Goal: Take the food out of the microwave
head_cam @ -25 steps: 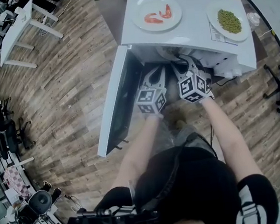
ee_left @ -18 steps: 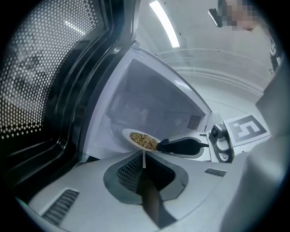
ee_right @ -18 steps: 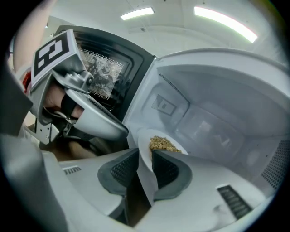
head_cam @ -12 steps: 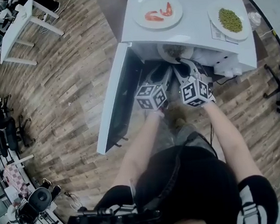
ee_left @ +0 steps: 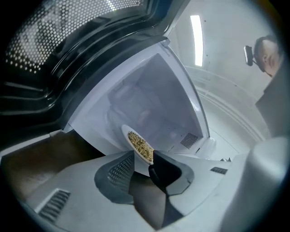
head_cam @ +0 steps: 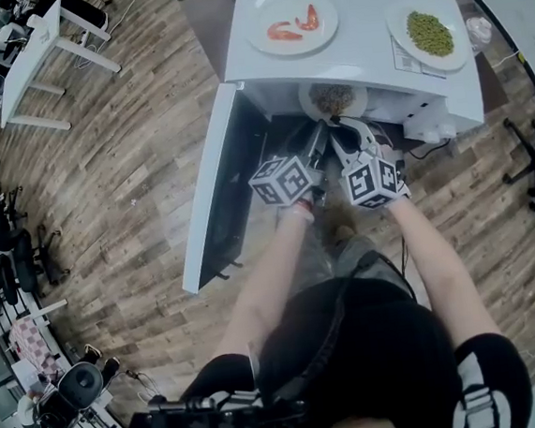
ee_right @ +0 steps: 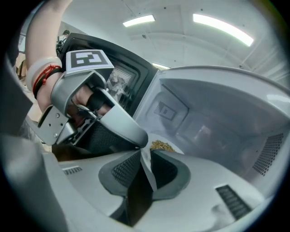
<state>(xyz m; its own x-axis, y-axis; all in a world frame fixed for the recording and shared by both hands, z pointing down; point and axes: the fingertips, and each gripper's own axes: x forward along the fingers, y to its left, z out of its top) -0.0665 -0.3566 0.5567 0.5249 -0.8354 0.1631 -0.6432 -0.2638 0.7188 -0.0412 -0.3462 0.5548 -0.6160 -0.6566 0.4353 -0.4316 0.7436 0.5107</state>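
The round white plate of yellowish grain food (head_cam: 333, 99) is showing at the mouth of the white microwave oven (head_cam: 363, 34), whose door (head_cam: 211, 190) is hanging open to the left. The right gripper (ee_right: 146, 164) is pinching the near rim of the plate, and its jaws have just been closing on it. The left gripper (ee_left: 144, 164) is keeping its jaws spread, as they have just been opening. The plate rim is standing between them, not clamped.
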